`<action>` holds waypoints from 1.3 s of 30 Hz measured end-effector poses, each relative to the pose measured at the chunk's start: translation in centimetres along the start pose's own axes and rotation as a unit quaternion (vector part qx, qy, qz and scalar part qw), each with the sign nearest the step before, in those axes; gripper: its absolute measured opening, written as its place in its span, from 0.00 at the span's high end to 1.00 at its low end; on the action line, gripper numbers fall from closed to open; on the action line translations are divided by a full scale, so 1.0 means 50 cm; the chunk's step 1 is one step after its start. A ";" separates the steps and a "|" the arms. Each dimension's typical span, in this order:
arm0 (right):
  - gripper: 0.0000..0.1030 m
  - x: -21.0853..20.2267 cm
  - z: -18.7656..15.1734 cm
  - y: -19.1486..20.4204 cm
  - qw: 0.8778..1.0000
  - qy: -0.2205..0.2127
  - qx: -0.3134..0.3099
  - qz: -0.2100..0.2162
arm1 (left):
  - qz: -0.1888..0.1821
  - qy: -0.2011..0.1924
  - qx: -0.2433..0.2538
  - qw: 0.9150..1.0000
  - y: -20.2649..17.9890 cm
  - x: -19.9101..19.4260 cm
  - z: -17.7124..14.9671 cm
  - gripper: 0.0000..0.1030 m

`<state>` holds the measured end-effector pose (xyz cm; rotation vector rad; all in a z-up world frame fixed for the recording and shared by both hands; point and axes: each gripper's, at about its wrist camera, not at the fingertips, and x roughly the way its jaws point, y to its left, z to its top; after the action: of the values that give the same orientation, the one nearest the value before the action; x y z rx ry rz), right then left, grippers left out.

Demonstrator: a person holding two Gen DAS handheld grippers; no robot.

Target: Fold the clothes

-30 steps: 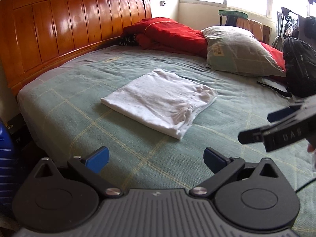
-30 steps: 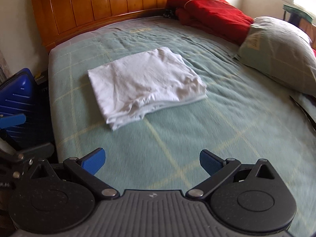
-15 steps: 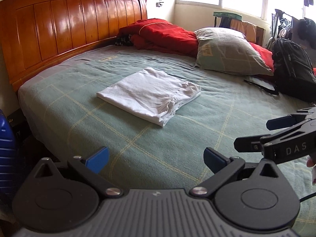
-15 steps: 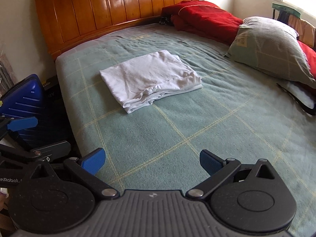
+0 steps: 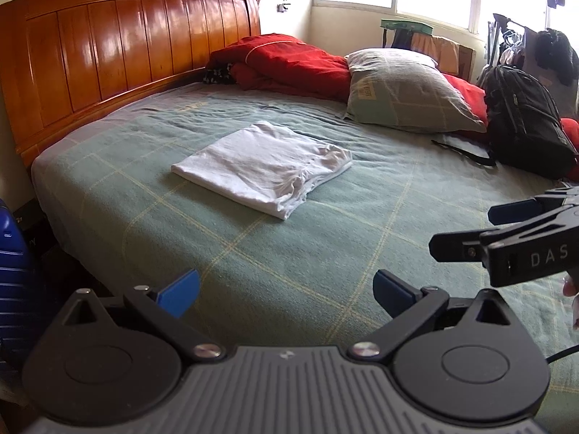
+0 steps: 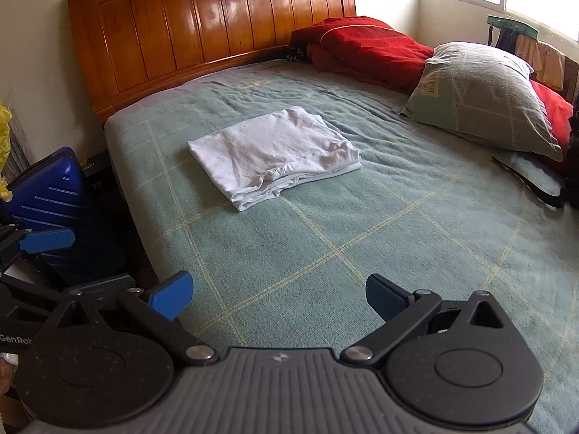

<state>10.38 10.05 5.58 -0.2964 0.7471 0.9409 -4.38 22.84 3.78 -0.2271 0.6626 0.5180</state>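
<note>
A white garment (image 5: 264,168) (image 6: 273,152) lies folded into a flat rectangle on the green checked bedspread (image 5: 325,253) (image 6: 362,235), towards the headboard. My left gripper (image 5: 286,291) hovers open near the bed's front edge, well short of the garment, with nothing between its blue pads. My right gripper (image 6: 278,298) is open too and holds nothing, also well back from the garment. In the left wrist view the right gripper (image 5: 481,231) shows at the right edge, open. The left gripper's blue pad (image 6: 47,240) appears at the left edge of the right wrist view.
A wooden headboard (image 5: 126,47) stands behind the bed. A red blanket (image 5: 289,65), a grey-green pillow (image 5: 405,90) and a black backpack (image 5: 524,123) lie along the far side. A blue suitcase (image 6: 54,195) stands on the floor at the left.
Both grippers have pulled back and away from the folded garment, which now looks smaller and farther off. Both stay open. The garment has not moved.
</note>
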 end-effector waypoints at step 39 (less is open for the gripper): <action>0.00 0.020 0.008 0.002 1.000 0.005 0.000 0.012 | 0.006 0.014 0.018 1.000 -0.023 0.021 0.012 0.01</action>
<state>10.82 10.96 5.16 -0.2929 0.7606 0.9621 -2.73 22.47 3.59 -0.1975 0.7007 0.5142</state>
